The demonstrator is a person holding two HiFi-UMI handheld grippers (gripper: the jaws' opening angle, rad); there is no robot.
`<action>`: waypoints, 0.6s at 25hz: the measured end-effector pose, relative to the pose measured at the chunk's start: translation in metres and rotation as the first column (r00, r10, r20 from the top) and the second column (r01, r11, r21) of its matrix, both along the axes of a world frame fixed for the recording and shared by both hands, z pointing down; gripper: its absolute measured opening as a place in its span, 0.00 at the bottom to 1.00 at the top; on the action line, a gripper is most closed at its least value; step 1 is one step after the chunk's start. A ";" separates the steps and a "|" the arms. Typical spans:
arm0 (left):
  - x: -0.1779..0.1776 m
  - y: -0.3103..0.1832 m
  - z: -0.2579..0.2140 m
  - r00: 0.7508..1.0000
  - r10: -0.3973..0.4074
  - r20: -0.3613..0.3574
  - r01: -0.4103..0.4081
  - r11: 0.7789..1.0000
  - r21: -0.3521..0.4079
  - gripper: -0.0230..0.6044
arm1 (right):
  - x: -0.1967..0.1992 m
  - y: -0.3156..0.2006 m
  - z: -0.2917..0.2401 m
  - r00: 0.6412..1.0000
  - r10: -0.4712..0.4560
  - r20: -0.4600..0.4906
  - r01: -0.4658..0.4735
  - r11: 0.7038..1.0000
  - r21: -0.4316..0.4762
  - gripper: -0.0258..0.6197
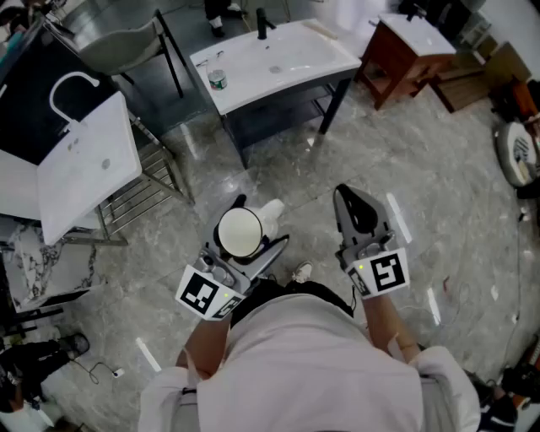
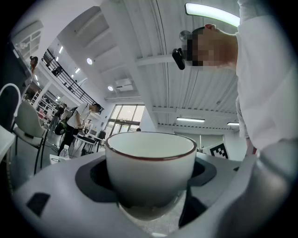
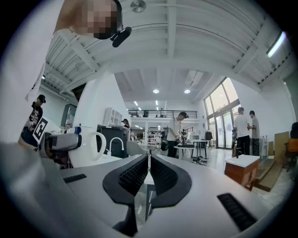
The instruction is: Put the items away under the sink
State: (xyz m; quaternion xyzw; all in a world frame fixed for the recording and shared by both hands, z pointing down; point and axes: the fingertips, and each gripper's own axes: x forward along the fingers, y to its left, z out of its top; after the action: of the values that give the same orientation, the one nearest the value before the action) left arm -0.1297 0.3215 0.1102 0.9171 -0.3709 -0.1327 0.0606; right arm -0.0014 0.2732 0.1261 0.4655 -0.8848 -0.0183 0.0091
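A white cup [image 1: 240, 232] with a dark red rim [image 2: 150, 167] stands upright between the jaws of my left gripper [image 1: 246, 245] [image 2: 150, 190], which is shut on it. Its handle points away from me in the head view. Beside it, my right gripper [image 1: 348, 198] [image 3: 148, 174] is shut, pads together, with nothing in it. The right gripper view also catches the cup [image 3: 88, 148] off to its left. Both grippers hang above the grey marble floor, in front of my body. The white sink [image 1: 278, 55] on a dark frame stands a few steps ahead, an open shelf [image 1: 283, 114] beneath it.
A small jar [image 1: 218, 80] and a black faucet [image 1: 262, 21] sit on the sink top. To the left is another white basin [image 1: 89, 164] over a metal rack [image 1: 152, 190]. A wooden cabinet [image 1: 405, 55] stands at the back right. People stand far off in the hall [image 3: 242, 128].
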 end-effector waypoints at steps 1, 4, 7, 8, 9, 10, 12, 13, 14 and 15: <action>0.001 0.001 -0.001 1.000 0.001 0.002 -0.001 1.000 -0.001 0.69 | 0.000 0.001 -0.002 1.000 0.000 0.001 0.000 1.000 0.002 0.11; 0.003 0.002 -0.003 1.000 -0.002 0.006 0.002 1.000 -0.002 0.69 | 0.003 0.003 -0.005 1.000 -0.003 0.002 0.003 1.000 0.007 0.11; 0.007 0.001 -0.002 1.000 -0.013 0.012 0.013 1.000 -0.004 0.69 | 0.006 0.003 -0.006 1.000 -0.008 0.007 0.008 1.000 0.010 0.11; 0.009 0.000 -0.002 1.000 -0.016 0.014 0.016 1.000 -0.006 0.69 | 0.008 0.003 -0.006 1.000 -0.010 0.009 0.010 1.000 0.010 0.11; 0.011 -0.001 -0.001 1.000 -0.019 0.015 0.019 1.000 -0.007 0.69 | 0.010 0.003 -0.006 1.000 -0.011 0.010 0.011 1.000 0.010 0.11; 0.013 -0.001 -0.001 1.000 -0.022 0.016 0.022 1.000 -0.007 0.69 | 0.013 0.002 -0.006 1.000 -0.013 0.011 0.012 1.000 0.010 0.11; 0.018 -0.003 -0.001 1.000 -0.027 0.016 0.027 1.000 -0.006 0.69 | 0.018 0.001 -0.006 1.000 -0.017 0.013 0.017 1.000 0.012 0.11; 0.020 -0.004 -0.001 0.999 -0.028 0.017 0.028 1.000 -0.006 0.69 | 0.020 0.000 -0.006 1.000 -0.022 0.017 0.022 1.000 0.013 0.11; 0.023 -0.006 -0.001 0.999 -0.030 0.017 0.030 1.000 -0.008 0.69 | 0.023 0.000 -0.007 0.999 -0.029 0.023 0.029 0.999 0.016 0.11; 0.027 -0.007 -0.001 0.999 -0.031 0.017 0.031 0.999 -0.009 0.69 | 0.026 0.000 -0.008 0.999 -0.036 0.032 0.035 0.999 0.022 0.11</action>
State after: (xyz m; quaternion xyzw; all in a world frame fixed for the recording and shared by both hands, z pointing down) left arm -0.1029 0.3147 0.1091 0.9121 -0.3862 -0.1242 0.0598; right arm 0.0246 0.2727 0.1180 0.4501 -0.8927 -0.0205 -0.0105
